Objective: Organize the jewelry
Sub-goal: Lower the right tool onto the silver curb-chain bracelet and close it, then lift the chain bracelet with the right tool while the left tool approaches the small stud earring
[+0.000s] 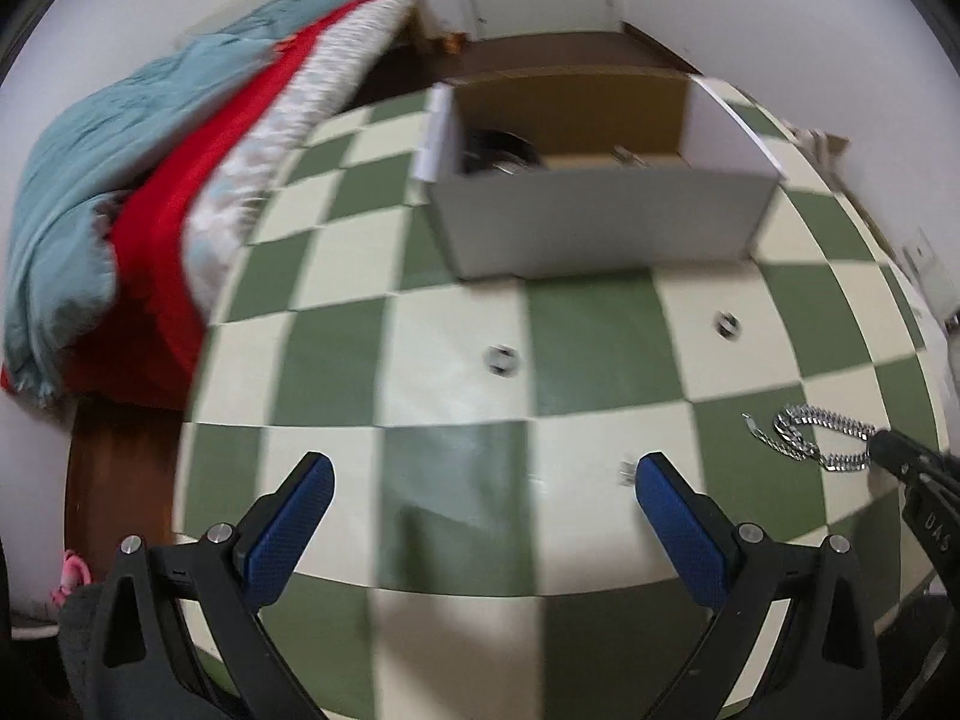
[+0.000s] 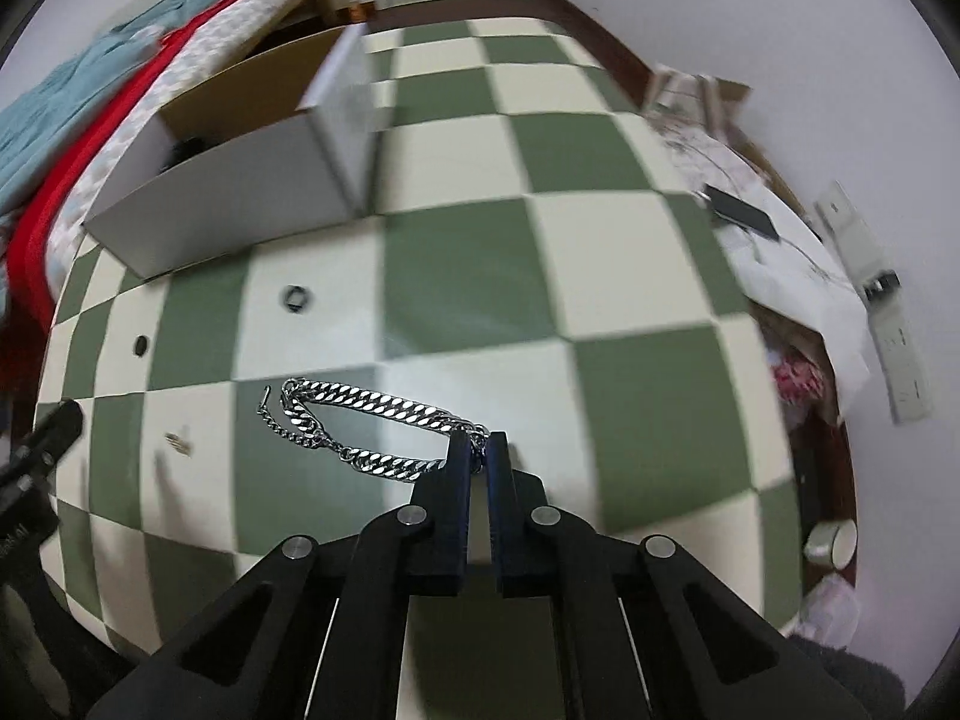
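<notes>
A silver chain bracelet [image 2: 366,420] lies on the green and cream checkered table [image 2: 480,276]. My right gripper [image 2: 478,441] is shut on the bracelet's near end. The bracelet also shows in the left wrist view [image 1: 822,435], with the right gripper [image 1: 888,447] at its end. My left gripper [image 1: 480,474] is open and empty above the table. Two rings [image 1: 501,358] [image 1: 727,324] and a small earring [image 1: 627,471] lie on the table. They also show in the right wrist view, as two rings [image 2: 296,297] [image 2: 142,345] and an earring [image 2: 178,443]. An open white cardboard box [image 1: 600,228] stands behind them, with dark jewelry [image 1: 498,150] inside.
Teal and red bedding [image 1: 120,192] hangs beside the table's left edge. In the right wrist view a black phone [image 2: 744,213], white paper [image 2: 792,288] and a power strip [image 2: 876,300] sit at the right. A tape roll [image 2: 831,543] lies on the floor.
</notes>
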Demonstrator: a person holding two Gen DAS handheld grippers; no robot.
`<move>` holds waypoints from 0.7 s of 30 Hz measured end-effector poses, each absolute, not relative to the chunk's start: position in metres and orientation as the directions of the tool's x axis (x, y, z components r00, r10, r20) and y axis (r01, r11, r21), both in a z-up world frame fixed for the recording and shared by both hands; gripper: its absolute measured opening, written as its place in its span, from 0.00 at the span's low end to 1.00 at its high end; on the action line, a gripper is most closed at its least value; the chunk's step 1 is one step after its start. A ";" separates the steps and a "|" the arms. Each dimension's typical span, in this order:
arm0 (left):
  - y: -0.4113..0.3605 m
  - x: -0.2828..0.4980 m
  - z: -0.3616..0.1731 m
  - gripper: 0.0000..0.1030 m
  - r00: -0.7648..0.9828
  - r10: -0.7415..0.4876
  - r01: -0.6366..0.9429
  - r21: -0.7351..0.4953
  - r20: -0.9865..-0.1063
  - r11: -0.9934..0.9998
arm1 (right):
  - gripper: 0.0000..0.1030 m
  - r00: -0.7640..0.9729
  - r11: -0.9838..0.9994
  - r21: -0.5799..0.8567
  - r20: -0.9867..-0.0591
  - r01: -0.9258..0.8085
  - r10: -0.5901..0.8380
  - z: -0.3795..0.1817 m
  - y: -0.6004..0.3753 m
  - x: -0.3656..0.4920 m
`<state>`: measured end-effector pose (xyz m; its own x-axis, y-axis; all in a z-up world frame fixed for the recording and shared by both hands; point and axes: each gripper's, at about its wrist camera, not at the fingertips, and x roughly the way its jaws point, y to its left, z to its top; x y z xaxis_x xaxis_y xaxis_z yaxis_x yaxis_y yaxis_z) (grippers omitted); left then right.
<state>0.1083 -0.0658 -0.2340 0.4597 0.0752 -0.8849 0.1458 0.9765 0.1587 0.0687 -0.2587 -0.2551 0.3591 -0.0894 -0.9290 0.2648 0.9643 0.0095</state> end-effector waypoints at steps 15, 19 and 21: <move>-0.100 0.106 -0.256 0.46 0.416 -0.030 0.238 0.077 -0.909 0.968 | 0.06 0.369 0.955 0.034 -0.926 0.293 -0.080 -0.258 -0.271 0.066; -0.102 0.104 -0.254 0.23 0.414 -0.059 0.245 0.048 -0.908 0.968 | 0.06 0.368 0.955 0.030 -0.926 0.296 -0.085 -0.259 -0.272 0.067; -0.101 0.103 -0.254 0.17 0.415 -0.067 0.246 0.041 -0.908 0.968 | 0.06 0.366 0.953 0.030 -0.927 0.300 -0.085 -0.259 -0.273 0.069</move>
<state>0.1029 -0.1011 -0.2542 0.4146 -0.0673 -0.9075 0.2460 0.9684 0.0406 0.0686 -0.2726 -0.2592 0.3657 -0.0854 -0.9268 0.2999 0.9535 0.0305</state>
